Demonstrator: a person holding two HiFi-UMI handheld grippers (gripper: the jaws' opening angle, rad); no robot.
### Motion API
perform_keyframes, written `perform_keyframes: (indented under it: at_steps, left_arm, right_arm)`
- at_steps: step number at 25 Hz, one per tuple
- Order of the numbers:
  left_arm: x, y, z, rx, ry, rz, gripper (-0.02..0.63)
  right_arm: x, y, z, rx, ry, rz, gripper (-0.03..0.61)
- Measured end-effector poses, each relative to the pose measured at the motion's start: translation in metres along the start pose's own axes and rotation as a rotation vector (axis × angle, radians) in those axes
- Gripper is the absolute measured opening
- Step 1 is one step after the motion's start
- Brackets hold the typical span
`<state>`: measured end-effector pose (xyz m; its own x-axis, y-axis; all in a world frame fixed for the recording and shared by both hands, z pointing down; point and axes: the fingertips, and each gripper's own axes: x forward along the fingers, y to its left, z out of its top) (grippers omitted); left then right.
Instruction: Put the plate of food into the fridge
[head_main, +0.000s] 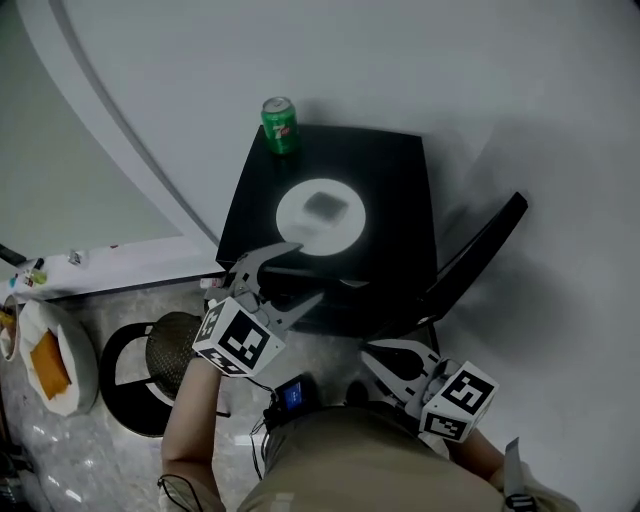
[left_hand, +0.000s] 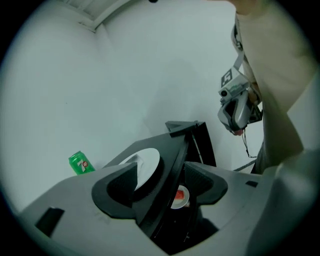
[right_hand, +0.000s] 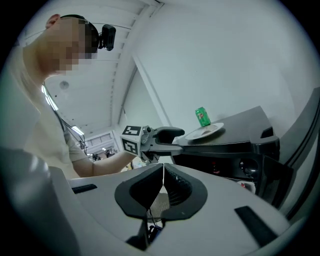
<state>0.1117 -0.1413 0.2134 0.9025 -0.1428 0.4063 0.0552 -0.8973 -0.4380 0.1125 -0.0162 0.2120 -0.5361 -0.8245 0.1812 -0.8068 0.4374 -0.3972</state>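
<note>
Here the plate of food (head_main: 321, 216) sits mid-top on the fridge (head_main: 400, 170), just beyond the left claw (head_main: 308, 270), which gapes empty at the top's front edge, far nearer than the clenched right claw (head_main: 372, 356) down by the open door (head_main: 480, 245).

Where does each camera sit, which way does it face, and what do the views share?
Head view: on the person's head, looking steeply down at the fridge, plate and can; shows left gripper, right gripper, forearm, torso.
Left gripper view: on the left gripper, looking along its open fingers across the fridge top; shows right gripper, torso.
Right gripper view: on the right gripper, looking past its shut fingers toward the fridge; shows left gripper, forearm.
Shared by all: plate, can.
</note>
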Motion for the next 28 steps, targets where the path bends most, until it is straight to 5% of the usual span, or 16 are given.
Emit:
perform_keyframes:
  at_steps: [15, 28]
  left_arm:
    - [0.034, -0.002, -0.02, 0.229, 0.164, -0.214, 0.278]
    - [0.041, -0.001, -0.023, 0.242, 0.213, -0.21, 0.278]
  right_arm:
    - [0.007, -0.008, -0.007, 0.033, 0.0, -0.067, 0.02]
    - [0.005, -0.019, -0.006, 0.059, -0.008, -0.046, 0.02]
